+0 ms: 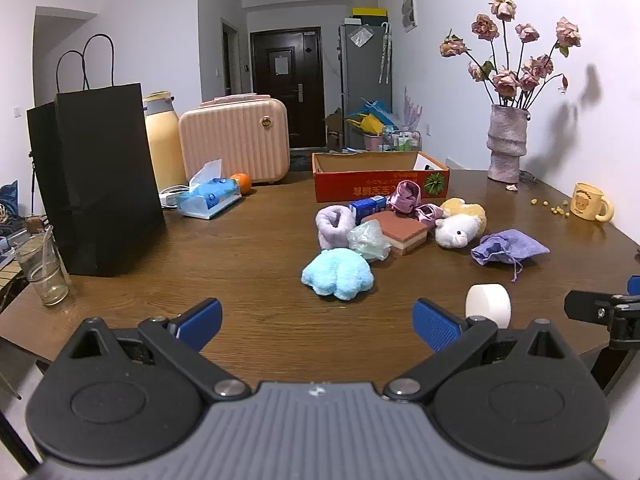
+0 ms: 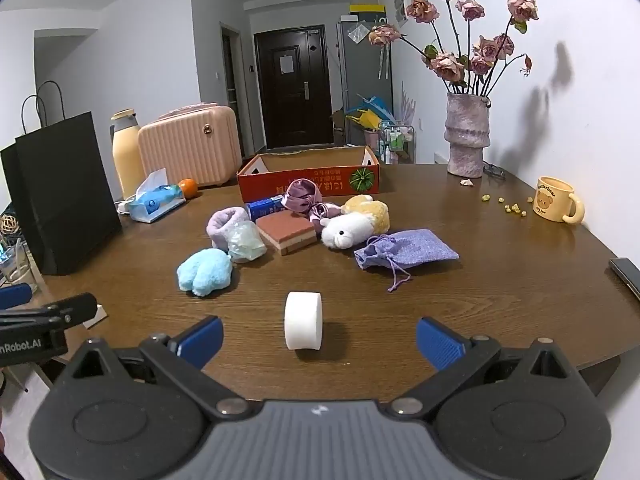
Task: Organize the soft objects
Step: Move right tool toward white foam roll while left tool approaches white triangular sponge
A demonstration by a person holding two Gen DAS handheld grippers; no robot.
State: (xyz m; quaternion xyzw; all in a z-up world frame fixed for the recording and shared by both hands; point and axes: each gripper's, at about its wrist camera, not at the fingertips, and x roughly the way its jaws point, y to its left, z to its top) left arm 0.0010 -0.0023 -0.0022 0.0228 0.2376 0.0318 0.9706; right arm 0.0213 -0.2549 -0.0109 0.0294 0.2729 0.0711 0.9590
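Soft things lie in a cluster mid-table: a blue plush (image 1: 338, 273) (image 2: 205, 272), a lilac fuzzy roll (image 1: 335, 225) (image 2: 226, 225), a pale green bag (image 1: 369, 240) (image 2: 246, 242), a white-and-yellow sheep toy (image 1: 460, 224) (image 2: 354, 224), a purple drawstring pouch (image 1: 506, 249) (image 2: 404, 254), pink satin cloth (image 1: 408, 198) (image 2: 302, 197) and a brown sponge block (image 1: 402, 232) (image 2: 286, 232). A white foam roll (image 1: 489, 305) (image 2: 303, 320) stands nearest. An open red cardboard box (image 1: 380, 188) (image 2: 308, 182) sits behind. My left gripper (image 1: 318, 326) and right gripper (image 2: 319, 338) are open and empty, low over the near table edge.
A black paper bag (image 1: 96, 180) (image 2: 60, 196), a tissue pack (image 1: 210, 196), an orange (image 1: 243, 181), a pink case (image 1: 236, 140) and a yellow bottle (image 1: 162, 144) stand at the left. A vase of dried roses (image 1: 506, 144) (image 2: 466, 140) and a yellow mug (image 1: 590, 202) (image 2: 558, 200) stand at the right. A glass (image 1: 44, 272) sits at the left edge.
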